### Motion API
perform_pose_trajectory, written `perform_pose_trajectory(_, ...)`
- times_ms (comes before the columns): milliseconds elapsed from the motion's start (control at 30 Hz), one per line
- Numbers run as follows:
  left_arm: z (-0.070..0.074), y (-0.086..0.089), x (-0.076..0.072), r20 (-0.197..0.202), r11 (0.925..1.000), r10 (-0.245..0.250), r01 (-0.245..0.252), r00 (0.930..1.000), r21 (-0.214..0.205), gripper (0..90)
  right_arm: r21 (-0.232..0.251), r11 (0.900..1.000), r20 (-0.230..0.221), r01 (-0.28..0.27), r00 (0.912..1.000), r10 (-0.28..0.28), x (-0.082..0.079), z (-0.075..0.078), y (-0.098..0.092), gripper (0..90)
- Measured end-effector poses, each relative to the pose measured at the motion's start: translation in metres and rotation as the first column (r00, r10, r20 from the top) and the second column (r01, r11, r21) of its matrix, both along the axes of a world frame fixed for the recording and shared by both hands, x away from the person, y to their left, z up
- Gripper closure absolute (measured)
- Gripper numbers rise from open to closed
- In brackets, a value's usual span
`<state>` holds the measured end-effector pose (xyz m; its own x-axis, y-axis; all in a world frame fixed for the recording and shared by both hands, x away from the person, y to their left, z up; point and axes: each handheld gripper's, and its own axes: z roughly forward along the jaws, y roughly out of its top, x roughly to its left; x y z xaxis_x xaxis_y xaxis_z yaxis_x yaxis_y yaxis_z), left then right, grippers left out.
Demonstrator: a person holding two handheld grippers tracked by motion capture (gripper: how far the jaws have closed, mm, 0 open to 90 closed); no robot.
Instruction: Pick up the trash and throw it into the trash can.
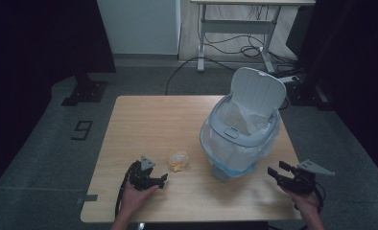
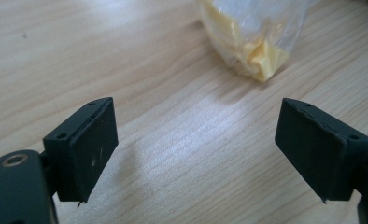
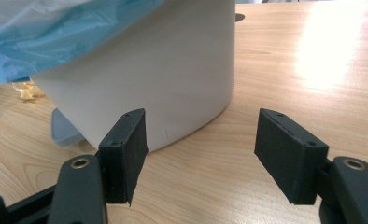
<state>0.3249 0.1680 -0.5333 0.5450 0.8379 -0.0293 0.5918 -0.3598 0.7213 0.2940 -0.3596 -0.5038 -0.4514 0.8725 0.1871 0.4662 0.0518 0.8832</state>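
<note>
While the left gripper (image 1: 164, 179) lies low over the wooden bench (image 1: 144, 120) near its front edge, its jaws stand apart with nothing between them; in the left gripper view bare wood shows between the two black pads (image 2: 91, 149), and the small clear bag of yellow scraps (image 2: 254, 37) lies just ahead of them, untouched. In the high view that bag (image 1: 178, 160) rests on the bench between the left gripper and the white bin (image 1: 240, 134), near the bin's base but apart from it; the bin stands toward the right side of the bench, its lid (image 1: 257, 91) tipped up and back, a clear liner (image 1: 216, 143) folded over its rim and hanging down the outside. The right gripper (image 1: 272, 172) is held at the bench's right front corner, pointing toward the bin; its jaws are likewise released and grasp nothing; in the right gripper view the bin's pale wall (image 3: 163, 79) rises just beyond the pads (image 3: 126, 154), with the bluish liner (image 3: 56, 32) draped above; whether a pad touches the wall I cannot tell.
</note>
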Motion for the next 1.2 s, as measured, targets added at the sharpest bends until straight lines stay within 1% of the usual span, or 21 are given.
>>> perform_pose_trajectory(100, 0.006, 0.002, -0.003, 0.018, 0.9997, -0.003, 0.003, 0.9998, -0.024, 13.4, -0.003, 1.0000, -0.010, 0.003, 0.9999, -0.003, 0.000, -0.003, -0.002, 33.6)
perform_pose_trajectory(167, 0.011, 0.003, -0.006, 0.037, 0.9990, -0.007, 0.009, 0.9993, -0.044, 13.6, -0.006, 1.0000, -0.013, 0.005, 0.9999, -0.005, -0.001, -0.005, -0.002, 33.7)
perform_pose_trajectory(267, 0.018, 0.002, -0.010, 0.059, 0.9964, -0.017, 0.022, 0.9981, -0.082, 13.9, -0.005, 1.0000, -0.014, 0.006, 0.9999, -0.006, -0.002, -0.006, -0.003, 33.7)
perform_pose_trajectory(367, 0.023, 0.000, -0.011, 0.076, 0.9942, -0.031, 0.038, 0.9966, -0.100, 14.0, -0.009, 0.9999, -0.019, 0.008, 0.9998, -0.008, -0.002, -0.007, -0.003, 33.7)
perform_pose_trajectory(467, 0.025, -0.005, -0.010, 0.081, 0.9932, -0.044, 0.053, 0.9957, -0.104, 13.9, -0.011, 0.9999, -0.022, 0.008, 0.9997, -0.008, -0.001, -0.009, -0.002, 33.7)
perform_pose_trajectory(667, 0.026, -0.015, -0.003, 0.075, 0.9910, -0.064, 0.072, 0.9951, -0.113, 12.7, -0.018, 0.9998, -0.032, 0.004, 0.9995, -0.004, -0.001, -0.011, -0.001, 33.7)
perform_pose_trajectory(767, 0.026, -0.020, 0.002, 0.072, 0.9923, -0.069, 0.076, 0.9950, -0.098, 12.8, -0.017, 0.9998, -0.034, 0.004, 0.9994, -0.004, -0.001, -0.011, -0.001, 33.7)
perform_pose_trajectory(867, 0.023, -0.025, 0.011, 0.050, 0.9925, -0.069, 0.074, 0.9963, -0.098, 13.1, -0.018, 0.9998, -0.034, 0.002, 0.9994, -0.003, -0.001, -0.011, -0.001, 33.7)
perform_pose_trajectory(933, 0.021, -0.028, 0.019, 0.039, 0.9934, -0.069, 0.072, 0.9969, -0.089, 13.5, -0.020, 0.9998, -0.037, 0.001, 0.9993, -0.002, 0.000, -0.012, -0.001, 33.7)
perform_pose_trajectory(1067, 0.015, -0.035, 0.034, 0.018, 0.9902, -0.074, 0.075, 0.9971, -0.117, 14.1, -0.018, 0.9998, -0.036, 0.003, 0.9993, -0.004, -0.001, -0.012, -0.003, 33.7)
perform_pose_trajectory(1133, 0.011, -0.039, 0.039, 0.005, 0.9924, -0.075, 0.076, 0.9971, -0.097, 14.2, -0.014, 0.9999, -0.036, 0.006, 0.9993, -0.007, -0.001, -0.012, -0.004, 33.7)
perform_pose_trajectory(1200, 0.006, -0.042, 0.044, -0.013, 0.9919, -0.080, 0.078, 0.9967, -0.100, 14.3, -0.011, 0.9999, -0.037, 0.010, 0.9993, -0.011, -0.001, -0.012, -0.006, 33.8)
